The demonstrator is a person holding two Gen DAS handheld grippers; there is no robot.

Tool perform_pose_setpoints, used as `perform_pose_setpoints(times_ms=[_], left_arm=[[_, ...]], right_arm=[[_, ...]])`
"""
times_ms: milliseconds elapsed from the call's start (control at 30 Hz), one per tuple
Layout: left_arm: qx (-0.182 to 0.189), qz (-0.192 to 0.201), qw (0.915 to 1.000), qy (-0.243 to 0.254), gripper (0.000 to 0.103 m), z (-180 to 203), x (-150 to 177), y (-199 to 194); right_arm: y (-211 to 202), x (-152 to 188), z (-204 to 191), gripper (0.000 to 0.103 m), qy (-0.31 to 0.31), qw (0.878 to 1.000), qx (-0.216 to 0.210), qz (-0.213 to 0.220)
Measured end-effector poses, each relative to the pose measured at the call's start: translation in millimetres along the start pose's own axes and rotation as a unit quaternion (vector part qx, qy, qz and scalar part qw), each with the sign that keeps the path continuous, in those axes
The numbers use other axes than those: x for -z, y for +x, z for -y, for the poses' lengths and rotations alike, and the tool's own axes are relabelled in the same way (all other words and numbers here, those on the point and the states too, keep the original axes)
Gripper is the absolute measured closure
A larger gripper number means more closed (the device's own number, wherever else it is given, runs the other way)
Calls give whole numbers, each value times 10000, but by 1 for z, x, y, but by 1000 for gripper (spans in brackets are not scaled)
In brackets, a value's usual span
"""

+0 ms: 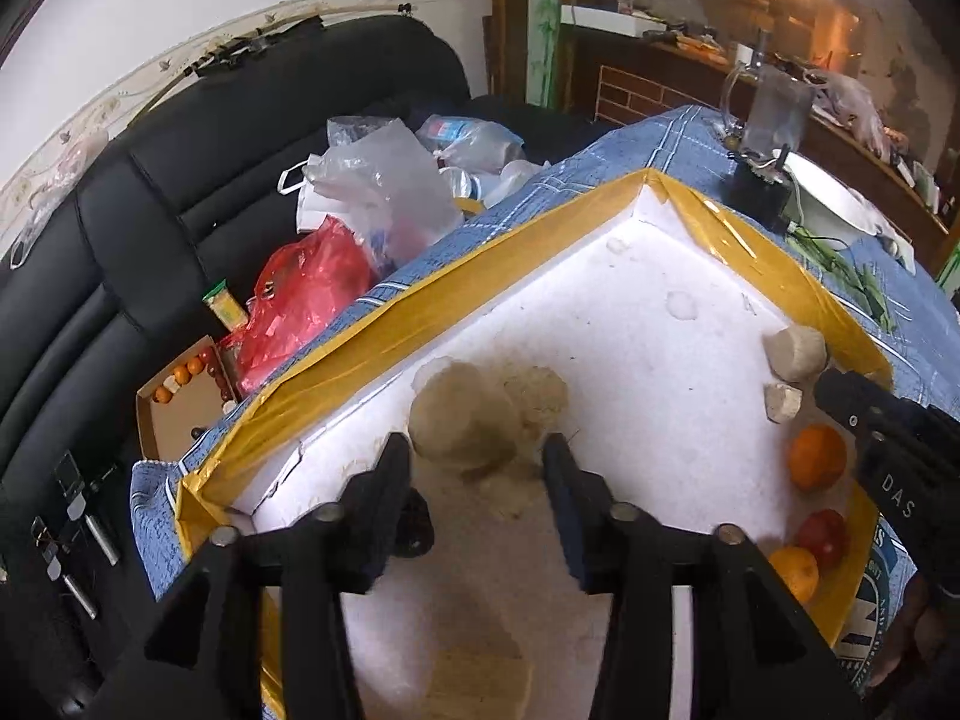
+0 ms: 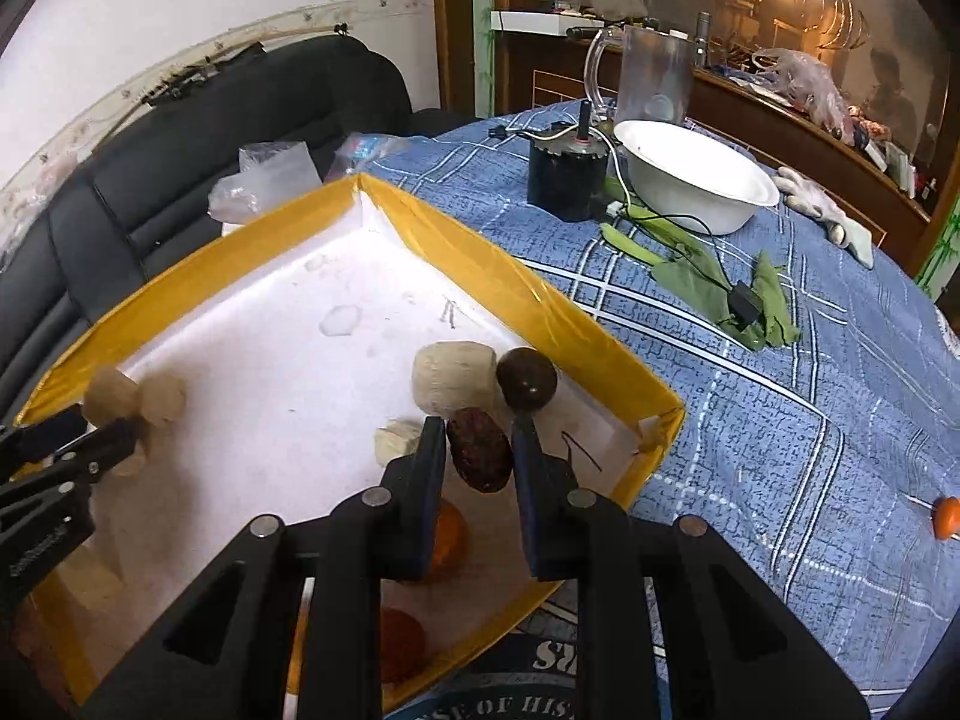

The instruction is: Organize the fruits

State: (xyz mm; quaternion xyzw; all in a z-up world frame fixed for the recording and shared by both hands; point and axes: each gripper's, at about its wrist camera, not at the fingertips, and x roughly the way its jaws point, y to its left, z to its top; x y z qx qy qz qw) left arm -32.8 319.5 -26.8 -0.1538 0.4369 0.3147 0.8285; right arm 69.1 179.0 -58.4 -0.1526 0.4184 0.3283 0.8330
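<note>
- Fruits first: the dark reddish-brown oval fruit (image 2: 480, 450) is pinched between the fingers of our right gripper (image 2: 477, 450), hanging over the near right corner of the white foam box with the yellow taped rim (image 2: 480, 252).
- Just past it, a dark round brown fruit (image 2: 527, 381) sits on the box floor by the right wall, touching a pale beige lumpy fruit (image 2: 450, 378). A smaller pale chunk (image 2: 399, 438) lies just left of the right gripper's fingers.
- Our left gripper (image 1: 477, 462) has its jaws spread wide with nothing between them, held over the box floor and pointing at two tan fuzzy round fruits (image 1: 462, 414) by the left wall (they look blurry from this close).
- Along the right wall in the left wrist view: a bright orange round fruit (image 1: 817, 457), then a red round fruit (image 1: 823, 537), then another orange fruit (image 1: 795, 570).
- The box stands on a blue patterned tablecloth (image 2: 780, 360); a white bowl (image 2: 696, 180) and a black cylinder (image 2: 567, 180) sit further back, well apart from the box.
</note>
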Motion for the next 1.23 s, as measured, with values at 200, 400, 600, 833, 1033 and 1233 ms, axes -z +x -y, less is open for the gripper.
perform_pose_setpoints(times_ms=[200,400,600,833,1033,1233], left_arm=[[-178,131,9996,-169,23,-9,2,-7],[-115,346,9989,-304,20,-19,13,-30],[110,442,9986,-286,20,-16,33,-54],[251,878,9957,177,19,12,56,-93],[105,1019,9937,450,9,36,68,-109],[227,1064,9937,279,1,32,73,-114]], right_arm=[[-23,2,1,13,-162,9996,88,207],[-83,24,10,0,-143,9978,45,641],[-143,70,17,0,-293,9949,-133,958],[-180,118,26,0,-271,9934,-141,1109],[-194,135,29,0,-201,9923,-135,1213],[-196,137,30,0,-185,9920,-146,1238]])
